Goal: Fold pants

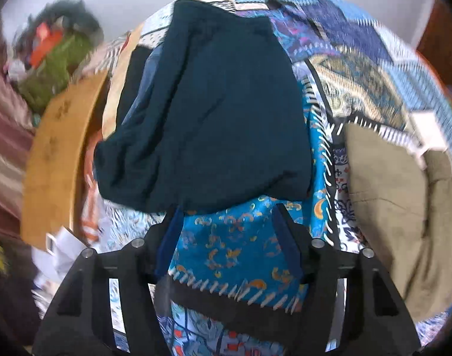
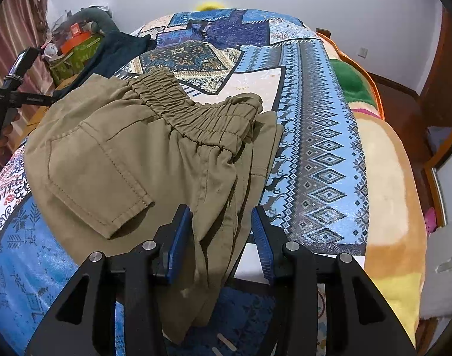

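Observation:
Olive khaki pants (image 2: 131, 154) lie folded on the patterned bedspread (image 2: 315, 136), elastic waistband toward the far side, back pocket up. My right gripper (image 2: 223, 216) is open, its blue pads on either side of the pants' near edge, with cloth between them. In the left wrist view the same pants (image 1: 404, 207) lie at the right. My left gripper (image 1: 226, 216) is open and empty over the bedspread (image 1: 226, 252), just short of a folded dark teal garment (image 1: 208, 118).
A wooden headboard (image 1: 51, 160) runs along the left, with a cluttered pile (image 1: 54, 59) beyond it. An orange and green blanket (image 2: 386, 178) lies along the bed's right side. A curtain (image 2: 6, 29) hangs at left.

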A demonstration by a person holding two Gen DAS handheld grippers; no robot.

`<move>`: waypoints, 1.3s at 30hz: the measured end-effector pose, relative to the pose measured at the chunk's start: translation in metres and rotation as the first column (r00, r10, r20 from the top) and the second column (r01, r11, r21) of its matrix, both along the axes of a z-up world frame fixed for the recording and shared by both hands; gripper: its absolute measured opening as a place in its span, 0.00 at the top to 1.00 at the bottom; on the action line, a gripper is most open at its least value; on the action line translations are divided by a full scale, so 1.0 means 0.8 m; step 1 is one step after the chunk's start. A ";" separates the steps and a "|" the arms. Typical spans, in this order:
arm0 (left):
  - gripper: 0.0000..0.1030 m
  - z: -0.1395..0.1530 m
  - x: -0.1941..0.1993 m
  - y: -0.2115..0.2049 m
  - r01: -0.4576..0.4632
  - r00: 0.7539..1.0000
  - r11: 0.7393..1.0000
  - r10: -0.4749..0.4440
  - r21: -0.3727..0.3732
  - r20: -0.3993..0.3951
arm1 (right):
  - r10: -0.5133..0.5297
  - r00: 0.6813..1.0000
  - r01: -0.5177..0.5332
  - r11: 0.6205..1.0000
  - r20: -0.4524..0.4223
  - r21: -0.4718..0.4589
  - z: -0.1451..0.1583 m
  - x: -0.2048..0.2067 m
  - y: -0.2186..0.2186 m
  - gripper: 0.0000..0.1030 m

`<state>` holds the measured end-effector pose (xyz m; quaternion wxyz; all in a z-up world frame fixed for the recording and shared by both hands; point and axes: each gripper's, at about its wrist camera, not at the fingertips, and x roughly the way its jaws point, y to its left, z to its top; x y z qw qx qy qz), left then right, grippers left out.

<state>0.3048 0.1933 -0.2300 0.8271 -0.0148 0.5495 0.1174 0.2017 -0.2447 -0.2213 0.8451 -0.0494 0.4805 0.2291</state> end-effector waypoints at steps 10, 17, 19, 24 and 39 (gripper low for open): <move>0.31 0.050 -0.045 -0.058 0.148 0.984 0.985 -0.138 -0.084 0.115 | -0.084 0.996 0.084 0.994 -0.002 0.072 0.026 -0.007 -0.016 0.48; 0.27 0.026 -0.026 -0.099 0.196 0.980 0.951 -0.181 -0.239 0.082 | -0.100 0.993 0.107 0.986 -0.058 0.126 0.026 -0.003 -0.020 0.43; 0.27 0.012 -0.018 -0.105 0.191 0.982 0.947 -0.184 -0.259 0.051 | -0.102 0.991 0.112 0.986 -0.086 0.123 0.017 0.005 -0.018 0.43; 0.27 -0.015 -0.001 -0.115 0.188 0.980 0.925 -0.199 -0.329 -0.001 | -0.113 0.984 0.135 0.979 -0.140 0.155 -0.002 0.030 -0.016 0.43; 0.71 -0.019 0.017 -0.158 0.260 0.965 0.935 -0.260 -0.242 0.034 | -0.127 0.971 0.172 0.960 -0.202 0.219 -0.020 0.058 -0.014 0.79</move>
